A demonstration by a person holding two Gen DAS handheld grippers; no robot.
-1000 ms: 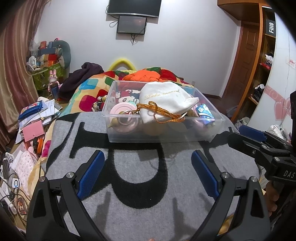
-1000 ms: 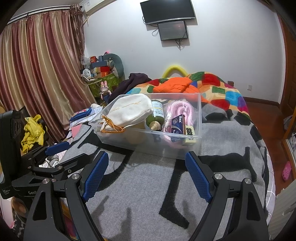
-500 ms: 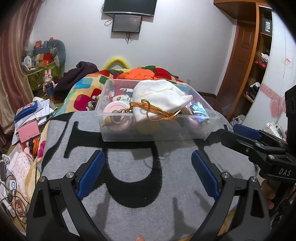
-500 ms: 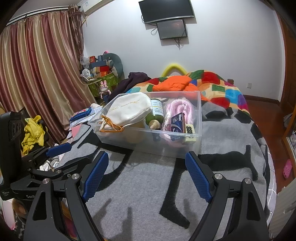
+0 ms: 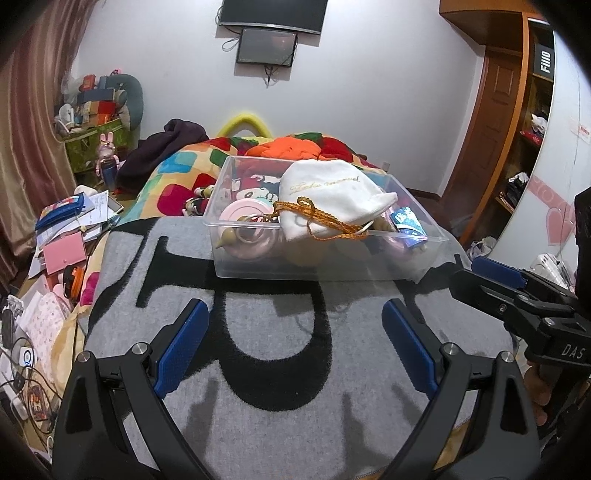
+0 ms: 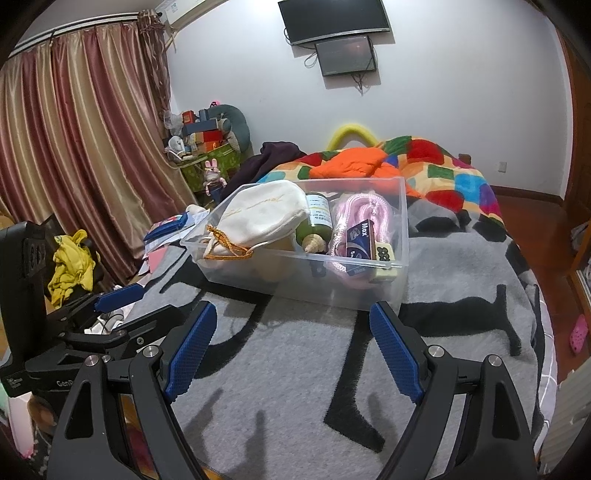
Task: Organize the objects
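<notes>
Left wrist view: left tongs (image 5: 291, 343) and right tongs (image 6: 291, 347) gape wide, empty. Over the last second the clear bin (image 5: 314, 264), holding the white pouch (image 5: 328, 195), barely shifted on the bed's grey blanket (image 5: 258, 369); nothing advances.

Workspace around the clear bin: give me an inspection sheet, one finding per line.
Surface: grey blanket with black pattern, spread over the bed.
Job's things: clear plastic bin on the blanket, holding a white drawstring pouch, green bottle, pink rope, blue Max box and a pink round case.
Clutter: papers and pink items piled left of the bed; yellow cloth.
Grippers: left gripper and right gripper both open, empty, short of the bin.
Cables: cords on the floor at left.
Surroundings: striped curtains, wall screens, wooden door.
</notes>
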